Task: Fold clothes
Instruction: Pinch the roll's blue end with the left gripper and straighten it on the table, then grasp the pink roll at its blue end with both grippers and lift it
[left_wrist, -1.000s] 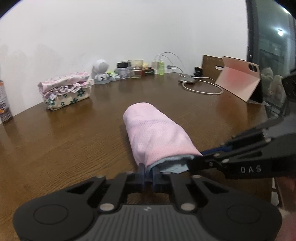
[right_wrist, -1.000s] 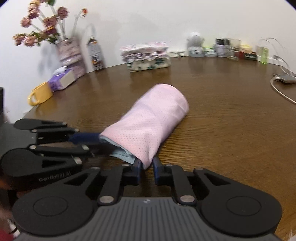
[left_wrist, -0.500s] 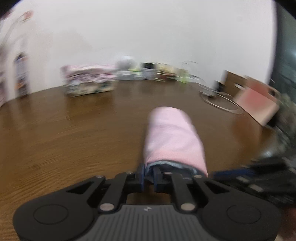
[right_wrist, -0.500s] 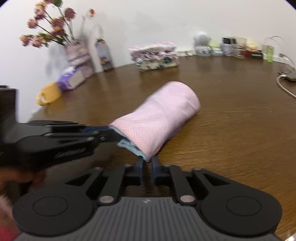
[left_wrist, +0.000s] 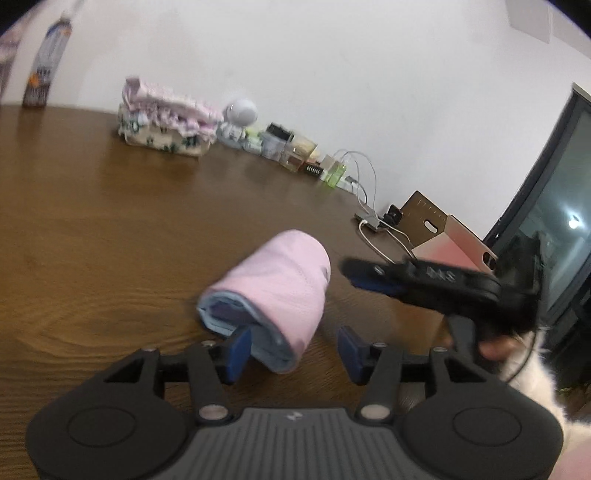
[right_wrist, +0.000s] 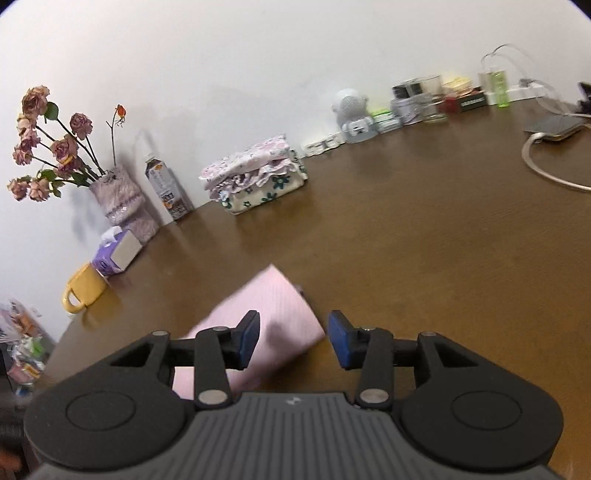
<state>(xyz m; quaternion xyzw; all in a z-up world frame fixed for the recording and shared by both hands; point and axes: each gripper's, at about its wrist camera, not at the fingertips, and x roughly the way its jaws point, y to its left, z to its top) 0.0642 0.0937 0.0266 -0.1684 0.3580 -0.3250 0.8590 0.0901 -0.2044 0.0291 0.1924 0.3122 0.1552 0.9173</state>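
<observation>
Pink rolled garment (left_wrist: 280, 291) lies on the brown wooden table (left_wrist: 92, 240), released by both tools.

Low in the left wrist view, the left gripper (left_wrist: 293, 350) is opening, its blue pads apart with the roll's blue-lined end between them, unpressed. In the right wrist view the right gripper (right_wrist: 293, 339) is opening above the roll's far end, clamping nothing. Farther back, toward the white wall, sits a floral stack of folded clothes (right_wrist: 255, 173).
</observation>
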